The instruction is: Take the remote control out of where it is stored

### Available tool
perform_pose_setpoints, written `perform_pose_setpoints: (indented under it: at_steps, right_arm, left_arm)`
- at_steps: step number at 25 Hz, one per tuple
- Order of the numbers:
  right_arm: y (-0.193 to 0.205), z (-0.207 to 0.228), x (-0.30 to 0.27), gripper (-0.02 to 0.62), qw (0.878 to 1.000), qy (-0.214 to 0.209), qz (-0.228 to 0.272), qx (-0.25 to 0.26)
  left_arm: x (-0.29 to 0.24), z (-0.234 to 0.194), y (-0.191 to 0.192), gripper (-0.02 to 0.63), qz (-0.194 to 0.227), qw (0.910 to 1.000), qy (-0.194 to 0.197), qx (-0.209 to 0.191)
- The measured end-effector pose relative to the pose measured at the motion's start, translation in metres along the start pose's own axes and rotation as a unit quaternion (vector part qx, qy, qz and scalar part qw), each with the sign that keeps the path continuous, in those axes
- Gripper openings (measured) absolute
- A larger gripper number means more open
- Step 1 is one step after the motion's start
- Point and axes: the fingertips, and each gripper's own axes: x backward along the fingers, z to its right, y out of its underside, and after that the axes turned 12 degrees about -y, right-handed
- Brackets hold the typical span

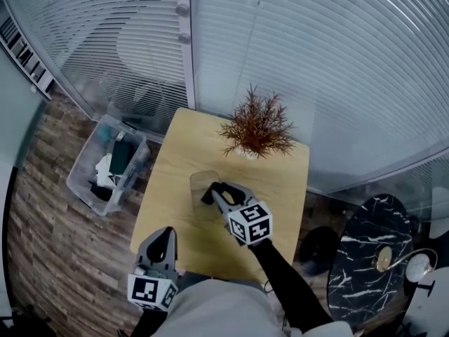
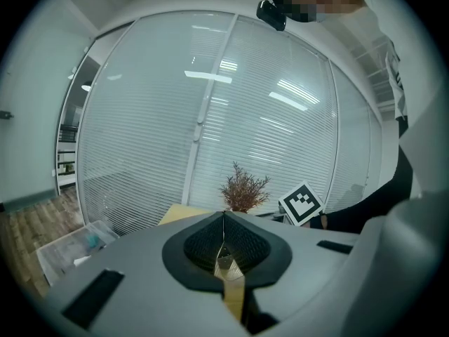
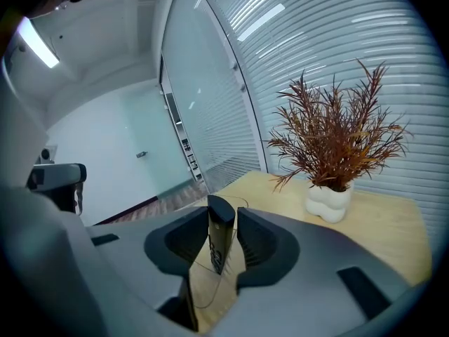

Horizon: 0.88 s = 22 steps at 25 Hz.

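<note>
The right gripper [image 3: 223, 220] has its jaws pressed on a black remote [image 3: 219, 248], which stands upright between them above the pale wooden desk [image 3: 379, 237]. To the right, a reddish-brown plant [image 3: 335, 142] sits in a white pot [image 3: 328, 201] before blinds [image 3: 393, 55].

Left gripper [image 1: 164, 234] and right gripper [image 1: 214, 191]: grey moulded shells, with black ribbed pads [image 3: 261, 241] lining the jaws. Each carries a white cube [image 1: 251, 222] printed with black square markers. Sleeve [image 1: 284, 279] on the right arm is black. Top [image 1: 224, 312] is light grey.
</note>
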Motion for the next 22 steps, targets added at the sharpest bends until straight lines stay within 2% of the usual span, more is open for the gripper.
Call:
perform_pose_setpoints:
  at_steps: [22]
  right_arm:
    - [0.0022,-0.0055,0.0027,0.098,1.0,-0.005,-0.002,0.01]
  left_arm:
    - [0.0025,-0.0021,-0.003,0.008,0.006,1.0,-0.005,0.0]
